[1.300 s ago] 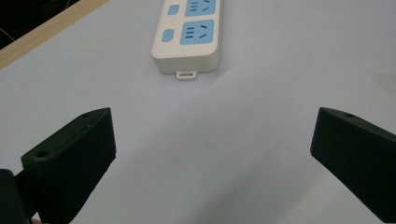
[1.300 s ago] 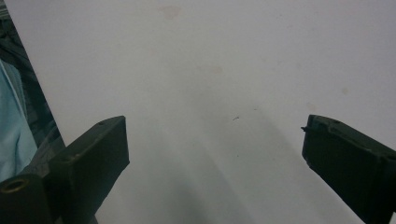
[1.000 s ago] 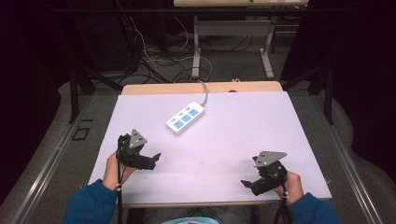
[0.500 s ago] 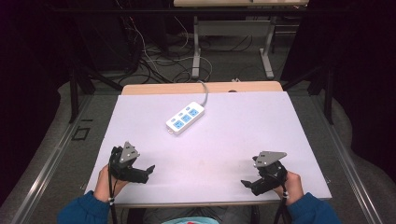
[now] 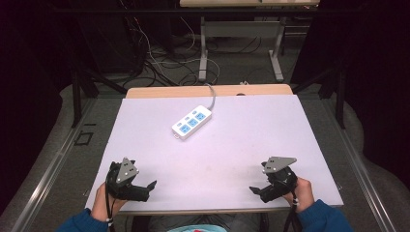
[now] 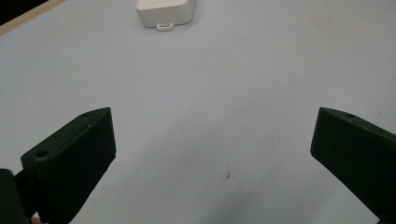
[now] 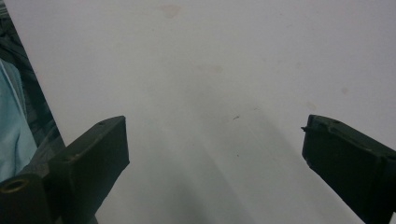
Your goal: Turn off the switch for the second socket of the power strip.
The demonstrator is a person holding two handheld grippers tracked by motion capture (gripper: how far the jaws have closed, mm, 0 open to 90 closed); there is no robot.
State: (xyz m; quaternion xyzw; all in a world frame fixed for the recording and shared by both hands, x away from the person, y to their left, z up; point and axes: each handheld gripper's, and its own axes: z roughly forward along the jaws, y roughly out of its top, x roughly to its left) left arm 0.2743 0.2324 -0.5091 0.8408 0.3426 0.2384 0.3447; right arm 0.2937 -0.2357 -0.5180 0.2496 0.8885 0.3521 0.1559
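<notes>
A white power strip (image 5: 192,122) with blue sockets lies toward the far middle of the pale worktop (image 5: 251,130), turned on a diagonal, and its grey cord (image 5: 212,94) runs off over the far wooden edge. Both hands are down at the near edge, well apart from each other and from the strip. The left claw (image 5: 151,186) sits at the near left corner, held in the left hand (image 5: 104,200), its jaws pointing across toward the middle of the worktop; in the left gripper view the two black jaws stand wide apart with nothing between them but bare surface, and the near end of the power strip (image 6: 164,13) shows far ahead at the top. The right claw (image 5: 253,189) is at the near right, gripped by the right hand (image 5: 300,191), a blue sleeve (image 5: 321,217) behind it, jaws aimed leftward. In the right gripper view its jaws are likewise spread wide and empty over the worktop, with a little light blue cloth (image 7: 11,116) past the worktop's edge at the left
</notes>
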